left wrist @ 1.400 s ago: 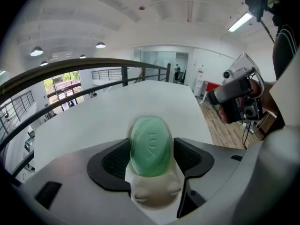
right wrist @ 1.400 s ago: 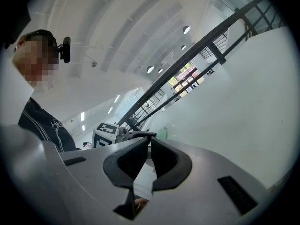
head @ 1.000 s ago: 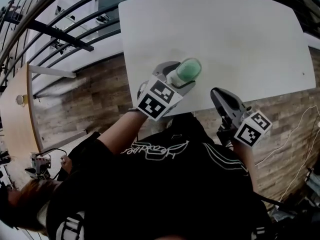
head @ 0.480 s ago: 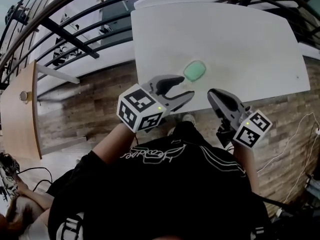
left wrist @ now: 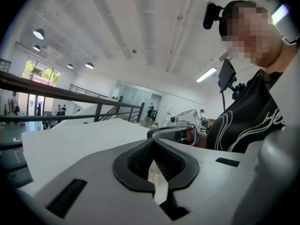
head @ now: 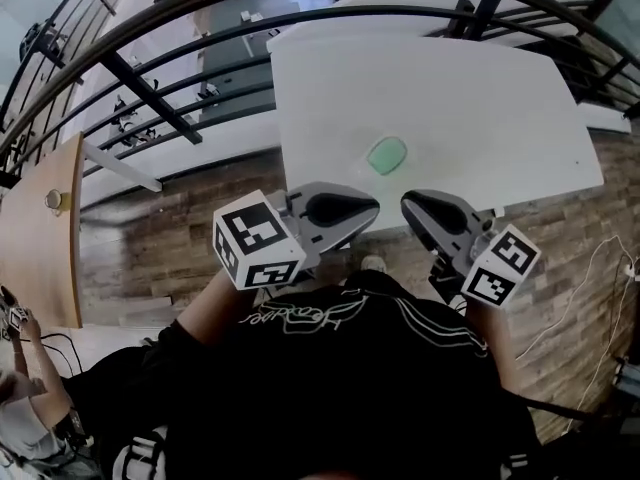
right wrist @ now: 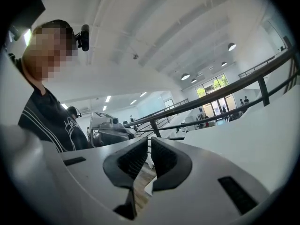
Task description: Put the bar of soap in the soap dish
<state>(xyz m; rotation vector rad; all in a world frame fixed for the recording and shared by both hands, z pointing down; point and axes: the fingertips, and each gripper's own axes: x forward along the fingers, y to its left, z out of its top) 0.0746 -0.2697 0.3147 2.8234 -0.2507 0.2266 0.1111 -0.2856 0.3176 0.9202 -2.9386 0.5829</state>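
The bar of soap (head: 387,155), green and oval, lies on the white table (head: 450,88) inside a paler rim that looks like the soap dish (head: 371,158), though from here I can't make out the dish clearly. It sits out past both sets of jaws, roughly over the gap between the two tips, and neither gripper touches it.

The left gripper (head: 376,208) is held up by the table's near edge with its tip turned toward the other gripper. Its jaws have just been closing and now sit pressed together, dark pad on dark pad. There is nothing between them, only a sliver of pale background showing behind where they meet.

The right gripper (head: 405,202) faces it from the other side, tip near tip but apart. Its jaws are drawn in too, with only a thin slit between the ridged pads and nothing caught in it.

Each gripper's marker cube rides at the back, nearer the person: the left cube (head: 255,240) and the right cube (head: 500,266).

The person's black shirt (head: 330,368) fills the space behind the jaws. Dark railings (head: 150,96) run beyond the table, off the left jaws' side, above the wooden floor (head: 190,198).
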